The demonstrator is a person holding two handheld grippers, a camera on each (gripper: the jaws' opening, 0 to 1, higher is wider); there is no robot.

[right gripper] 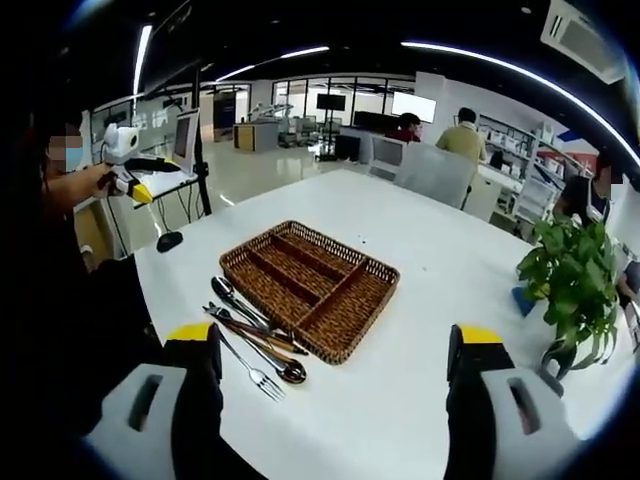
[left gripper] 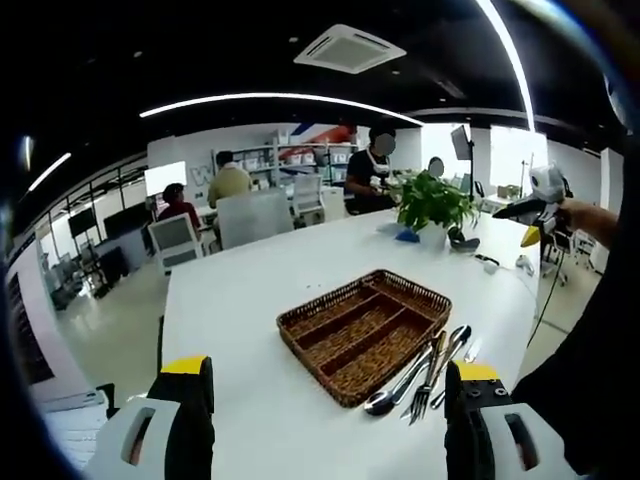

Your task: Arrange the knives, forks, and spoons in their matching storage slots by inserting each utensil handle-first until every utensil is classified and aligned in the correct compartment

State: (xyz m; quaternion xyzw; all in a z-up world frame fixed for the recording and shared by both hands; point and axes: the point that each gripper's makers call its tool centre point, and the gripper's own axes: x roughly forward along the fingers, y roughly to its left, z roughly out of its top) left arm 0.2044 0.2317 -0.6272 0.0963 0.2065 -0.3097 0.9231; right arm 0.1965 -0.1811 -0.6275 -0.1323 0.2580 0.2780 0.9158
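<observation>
**Both claws high and empty, cutlery waiting beside the tray**

Here's the target: a small heap of silver metal cutlery (left gripper: 428,374) lying loose on the white bench (left gripper: 250,300), pressed right up against one outer side of the brown woven wicker tray (left gripper: 362,331). In the right gripper view the same heap (right gripper: 253,340) sits against the tray's near-left edge, low and left of centre, close to that claw's left jaw. In the left gripper view it lies low and right, just ahead of the right jaw. So the pile is between the two claws, and by my reading neither is clearly the nearer; both stand well apart from it, above the bench.

Now the axis. The pieces lie bundled roughly parallel, their long axis running along the tray's side, not across it. A spoon (left gripper: 385,400) shows its bowl at the end nearest the left gripper view's camera, and a fork (right gripper: 252,371) splays slightly off the bundle with its tines towards the right gripper view's camera. Which way each remaining piece points I can't make out; they overlap.

The tray (right gripper: 345,335) has long compartments plus a cross one at one end, all looking bare of cutlery.

The left claw (left gripper: 325,395) is spread wide with nothing in it. The right claw (right gripper: 335,365) is likewise spread wide and empty. The other gripper, held up in a hand, shows far off (left gripper: 535,205).

Outward: a green potted plant (right gripper: 572,275) stands on the bench's far side, people sit at desks beyond.
</observation>
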